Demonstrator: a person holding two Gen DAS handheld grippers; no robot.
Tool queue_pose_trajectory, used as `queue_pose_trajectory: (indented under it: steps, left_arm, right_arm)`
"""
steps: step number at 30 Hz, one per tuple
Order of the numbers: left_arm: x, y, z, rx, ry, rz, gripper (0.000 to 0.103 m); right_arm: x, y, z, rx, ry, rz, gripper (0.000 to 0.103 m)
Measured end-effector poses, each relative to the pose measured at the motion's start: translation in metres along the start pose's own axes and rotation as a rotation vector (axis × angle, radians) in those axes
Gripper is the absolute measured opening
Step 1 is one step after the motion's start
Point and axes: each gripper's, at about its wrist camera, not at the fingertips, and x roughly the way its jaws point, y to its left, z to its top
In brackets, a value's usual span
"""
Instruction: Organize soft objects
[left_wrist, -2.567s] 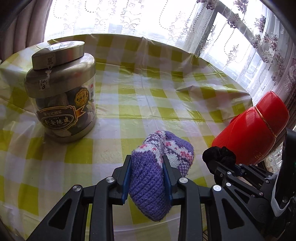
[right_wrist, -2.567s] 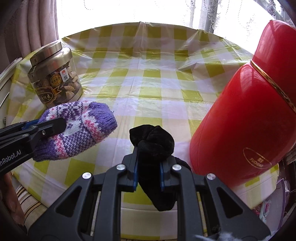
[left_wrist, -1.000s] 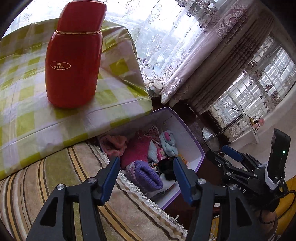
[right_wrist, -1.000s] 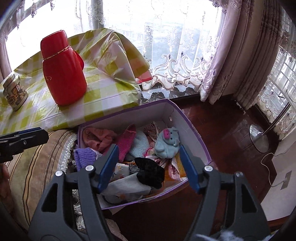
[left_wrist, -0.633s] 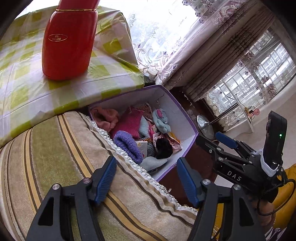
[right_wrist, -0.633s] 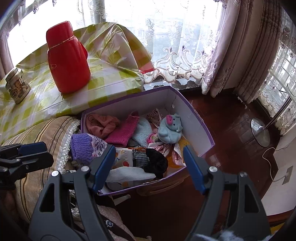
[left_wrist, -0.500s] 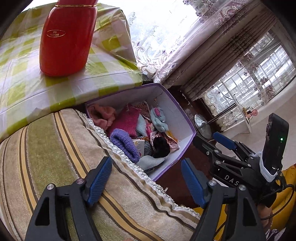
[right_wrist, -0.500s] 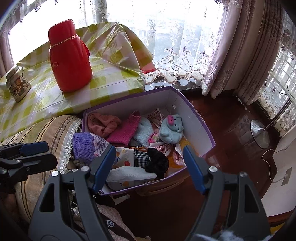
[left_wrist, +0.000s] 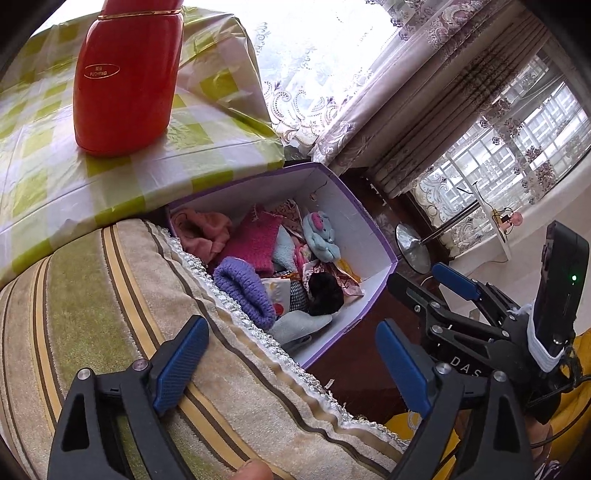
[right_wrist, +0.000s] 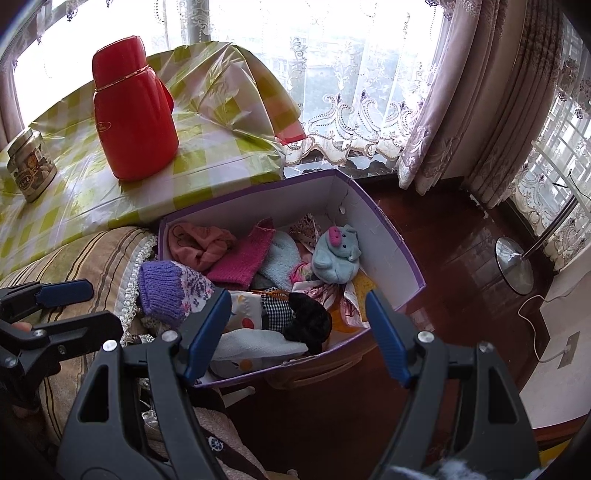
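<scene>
A purple-edged white box (left_wrist: 369, 236) (right_wrist: 384, 236) on the floor holds several soft things. The purple knitted piece (left_wrist: 243, 291) (right_wrist: 166, 291) lies at its near left corner. The black cloth (left_wrist: 325, 291) (right_wrist: 308, 317) lies near the front. A blue plush pig (right_wrist: 336, 254) and pink knits (right_wrist: 240, 264) lie further in. My left gripper (left_wrist: 291, 362) is open and empty above a striped cushion. My right gripper (right_wrist: 297, 332) is open and empty above the box front; it also shows in the left wrist view (left_wrist: 454, 288).
A striped cushion (left_wrist: 92, 295) with a braided edge lies left of the box. A checked table (right_wrist: 110, 173) behind carries a red thermos (right_wrist: 133, 110) and a jar (right_wrist: 29, 170). Curtains (right_wrist: 461, 92), dark wood floor (right_wrist: 461, 258) and a lamp base (right_wrist: 513, 266) are to the right.
Both grippers carried the purple knit and the black cloth from the table to the box, let them go there, and have since drawn back and up, open.
</scene>
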Motion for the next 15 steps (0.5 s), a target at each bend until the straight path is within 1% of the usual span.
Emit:
queue_pose_trajectory:
  steps: [3,7,15]
  left_arm:
    - [-0.0013,0.002,0.0006,-0.011,-0.011,-0.007,0.093]
    - [-0.0019,0.0026,0.0003,-0.016,-0.022,0.011,0.093]
    - [0.0018,0.0011,-0.0004,0.001,-0.014,0.03,0.093]
  right_arm:
    - [0.0008,0.0008,-0.001,-0.001,0.005,0.0,0.078]
    - [0.002,0.0003,-0.0018,0.001,0.011,-0.002,0.078]
    - [0.0034,-0.0006,-0.0027,-0.001,0.019,0.001,0.078]
